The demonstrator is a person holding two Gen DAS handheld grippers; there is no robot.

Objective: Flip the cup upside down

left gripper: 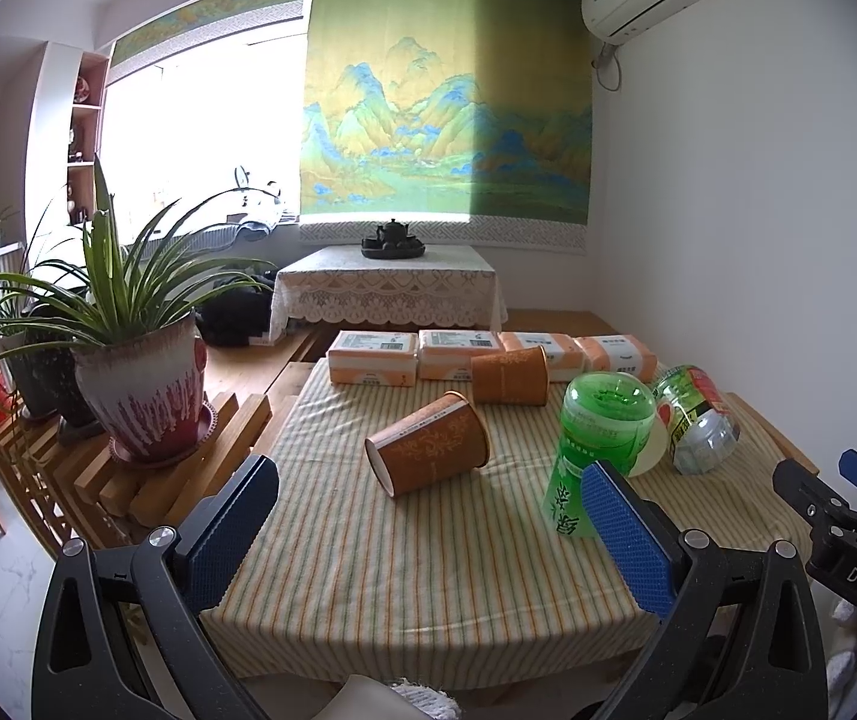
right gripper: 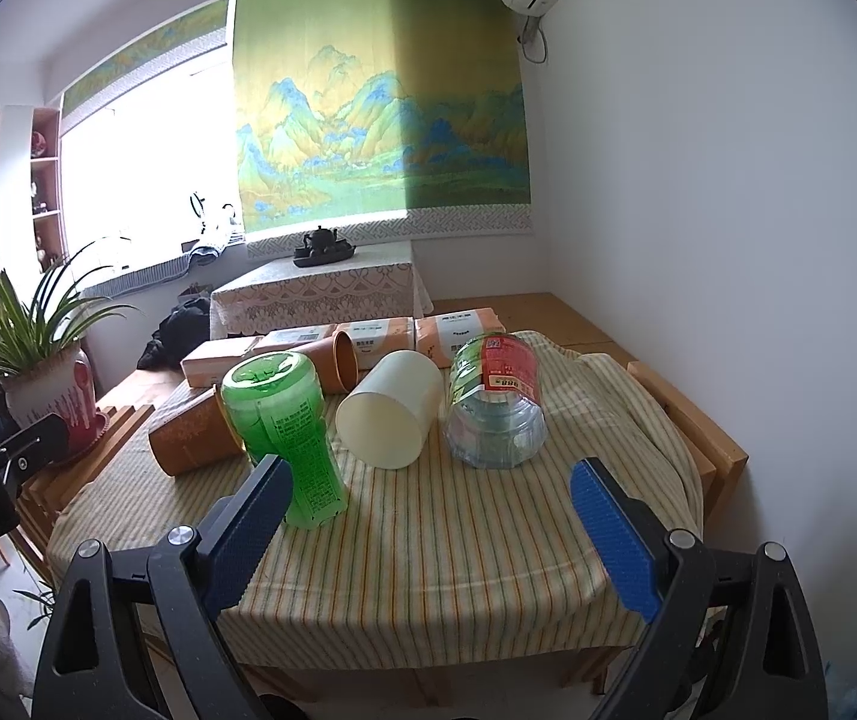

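Note:
Two orange paper cups lie on their sides on the striped tablecloth: one near the middle [left gripper: 428, 450] with its base toward me, one farther back [left gripper: 509, 375]. A cream cup [right gripper: 389, 411] lies on its side between a green bottle [right gripper: 284, 426] standing upside down and a clear cut bottle with a red label [right gripper: 494, 399]. The near orange cup also shows in the right wrist view [right gripper: 194, 438]. My left gripper [left gripper: 428, 516] is open and empty, short of the near orange cup. My right gripper [right gripper: 428, 516] is open and empty, in front of the cream cup.
Several tissue packs [left gripper: 374, 357] line the table's far edge. A potted plant [left gripper: 140, 384] stands on a slatted wooden stand at the left. A small lace-covered table [left gripper: 386, 288] with a teapot is behind. A white wall is at the right.

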